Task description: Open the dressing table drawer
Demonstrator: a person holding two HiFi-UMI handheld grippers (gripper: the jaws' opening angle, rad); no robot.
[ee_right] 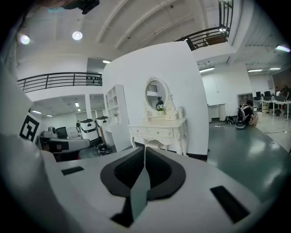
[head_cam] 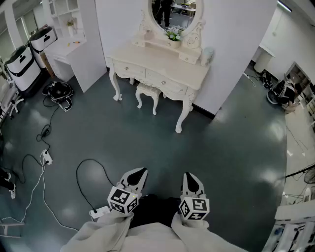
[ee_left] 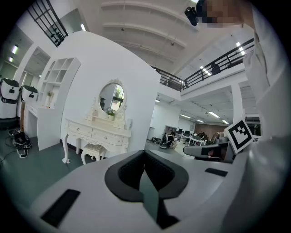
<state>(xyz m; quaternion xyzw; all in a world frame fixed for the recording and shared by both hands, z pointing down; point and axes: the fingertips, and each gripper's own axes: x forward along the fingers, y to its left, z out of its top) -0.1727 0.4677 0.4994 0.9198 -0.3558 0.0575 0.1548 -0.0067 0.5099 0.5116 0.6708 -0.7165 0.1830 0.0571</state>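
Cream dressing table (head_cam: 158, 63), carved, with curved legs, standing against a white wall panel (head_cam: 231, 44), well ahead of both grippers. Its drawers (head_cam: 167, 81) sit flush and closed, their knobs too small to make out. The oval mirror (head_cam: 173, 15) is cut off at the top edge, and a matching stool (head_cam: 147, 91) is half tucked beneath. The only print is the black-and-white square markers (head_cam: 122, 199) on the gripper cubes. Left gripper (head_cam: 140, 172) and right gripper (head_cam: 190, 177): dark-padded jaws pressed together, nothing held.

Dressing table (head_cam: 162, 61): cream-white, carved, on curved legs, standing upright, far off at the top of the head view.
Drawers (head_cam: 167, 81): two side by side across its front, both shut.
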